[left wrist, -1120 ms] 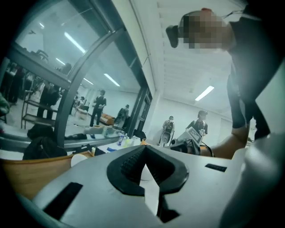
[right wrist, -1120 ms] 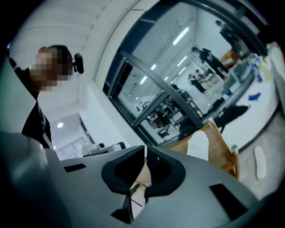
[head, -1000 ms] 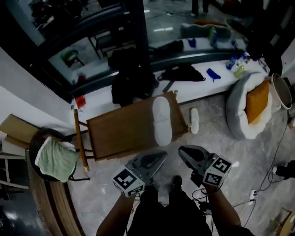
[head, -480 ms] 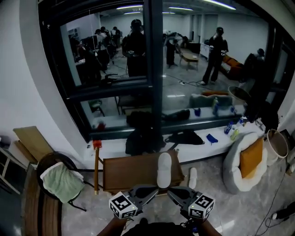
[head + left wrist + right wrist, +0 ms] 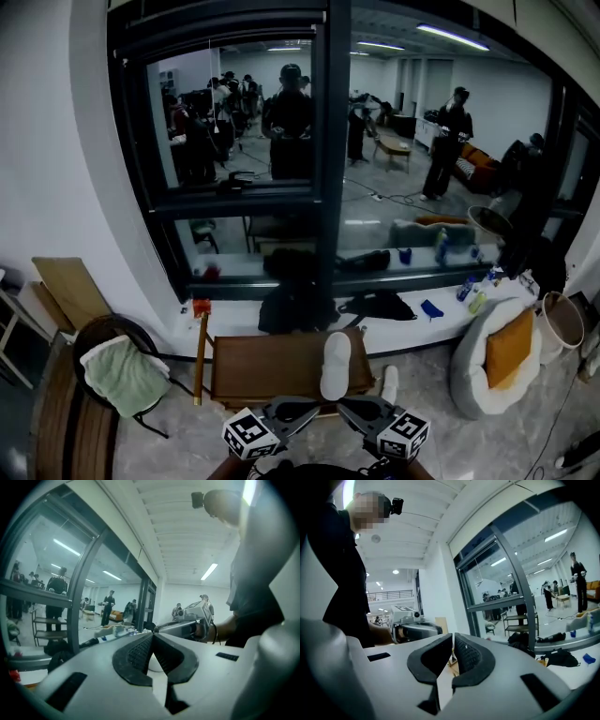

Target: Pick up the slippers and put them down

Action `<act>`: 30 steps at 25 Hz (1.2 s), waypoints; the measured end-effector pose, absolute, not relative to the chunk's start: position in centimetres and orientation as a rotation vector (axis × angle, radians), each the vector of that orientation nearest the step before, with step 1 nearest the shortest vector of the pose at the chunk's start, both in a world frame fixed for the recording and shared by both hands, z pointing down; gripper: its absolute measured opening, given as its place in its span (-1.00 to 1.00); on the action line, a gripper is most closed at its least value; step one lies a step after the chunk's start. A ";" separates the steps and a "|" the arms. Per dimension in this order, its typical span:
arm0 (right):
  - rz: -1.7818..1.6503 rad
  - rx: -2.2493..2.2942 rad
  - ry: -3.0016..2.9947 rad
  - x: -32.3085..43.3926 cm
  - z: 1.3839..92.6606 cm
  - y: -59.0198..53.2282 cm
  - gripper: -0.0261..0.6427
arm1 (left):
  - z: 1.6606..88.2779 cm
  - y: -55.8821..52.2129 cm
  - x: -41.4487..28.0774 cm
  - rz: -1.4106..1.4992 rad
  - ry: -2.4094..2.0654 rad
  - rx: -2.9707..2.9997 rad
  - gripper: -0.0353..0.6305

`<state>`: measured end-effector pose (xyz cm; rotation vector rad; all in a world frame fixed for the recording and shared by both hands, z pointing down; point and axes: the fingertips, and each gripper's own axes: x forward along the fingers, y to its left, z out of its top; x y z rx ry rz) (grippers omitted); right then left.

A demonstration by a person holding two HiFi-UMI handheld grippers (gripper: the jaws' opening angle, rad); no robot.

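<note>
One white slipper (image 5: 334,366) lies on the right part of the low brown table (image 5: 262,367). A second white slipper (image 5: 390,385) lies on the floor just right of the table. At the bottom edge of the head view, my left gripper (image 5: 312,406) and right gripper (image 5: 345,405) are held level in front of the table, tips turned toward each other. Both are shut with nothing in them. The left gripper (image 5: 152,635) looks across at the right gripper, and the right gripper (image 5: 453,635) looks across at the left. Neither touches a slipper.
A dark-framed window (image 5: 328,141) rises behind the table, with people beyond the glass. Black bags (image 5: 295,305) lie on the white ledge. A chair with a green towel (image 5: 122,375) stands left, a white round cushion with an orange pillow (image 5: 497,349) right. A wooden stick (image 5: 200,356) leans by the table.
The head view has swung up from the floor to the window. Both grippers have risen and drawn together, tips nearly meeting at the bottom edge. The slippers have not moved.
</note>
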<state>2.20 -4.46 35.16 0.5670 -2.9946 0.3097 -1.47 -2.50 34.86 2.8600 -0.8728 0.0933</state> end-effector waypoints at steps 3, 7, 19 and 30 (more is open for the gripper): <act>0.335 0.555 -2.987 1.6 35.6 -4.1 -0.83 | 34.6 -2.2 -2.2 0.092 -0.882 2.857 -0.87; 0.356 0.534 -3.002 0.6 35.8 -3.8 -0.83 | 34.7 -1.6 -2.9 0.134 -0.881 2.860 -0.87; 0.304 0.561 -3.012 -0.8 35.1 -4.3 -0.83 | 34.7 -2.1 -4.3 0.161 -0.813 2.887 -0.87; 0.319 0.587 -2.964 -5.0 36.4 -5.2 -0.83 | 36.1 -2.6 -7.9 0.225 -0.760 2.882 -0.87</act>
